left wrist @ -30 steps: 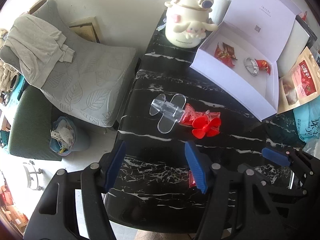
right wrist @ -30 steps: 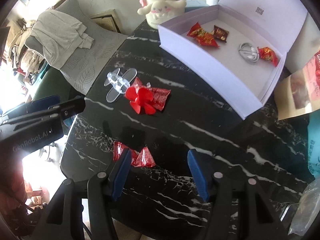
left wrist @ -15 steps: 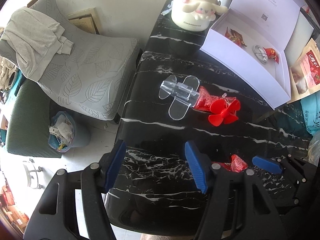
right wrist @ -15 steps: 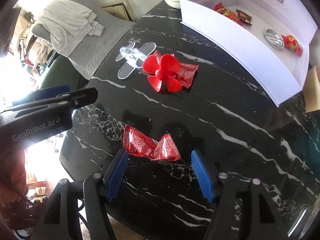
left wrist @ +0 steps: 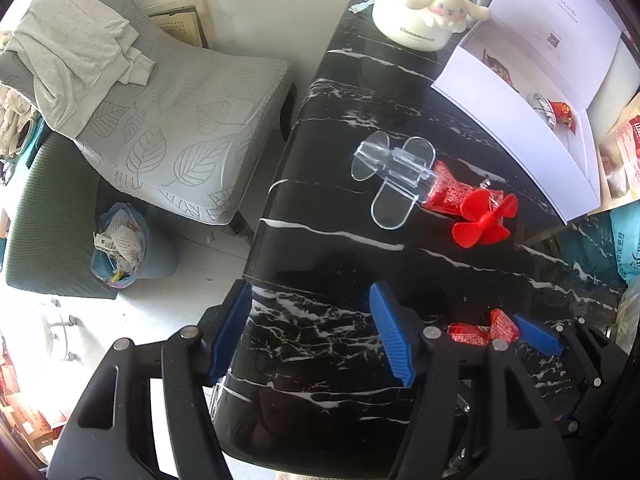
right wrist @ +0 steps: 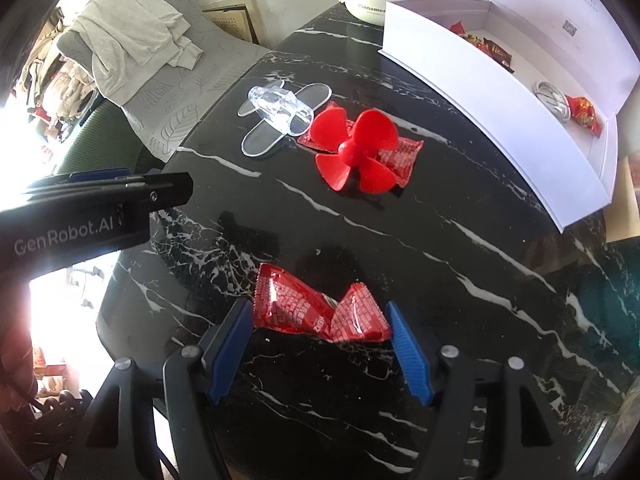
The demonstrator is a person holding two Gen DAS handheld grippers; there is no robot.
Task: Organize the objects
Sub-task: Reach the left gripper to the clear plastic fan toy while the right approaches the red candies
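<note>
Candy wrapper [right wrist: 320, 312] at lower centre lies crosswise between the right gripper's [right wrist: 320, 346] released, just-widened jaws, untouched; left gripper [left wrist: 310, 328], released, hovers empty at lower left.

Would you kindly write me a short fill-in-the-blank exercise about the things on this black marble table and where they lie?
1. The red propeller lies on top of a red ____.
2. The clear plastic piece lies on the black table beside the propeller, outside the white ____.
3. The red wrapped candy nearest the camera lies between the blue fingers of the ____ gripper.
4. The left gripper has ____ between its fingers.

Missing words: wrapper; box; right; nothing
</note>
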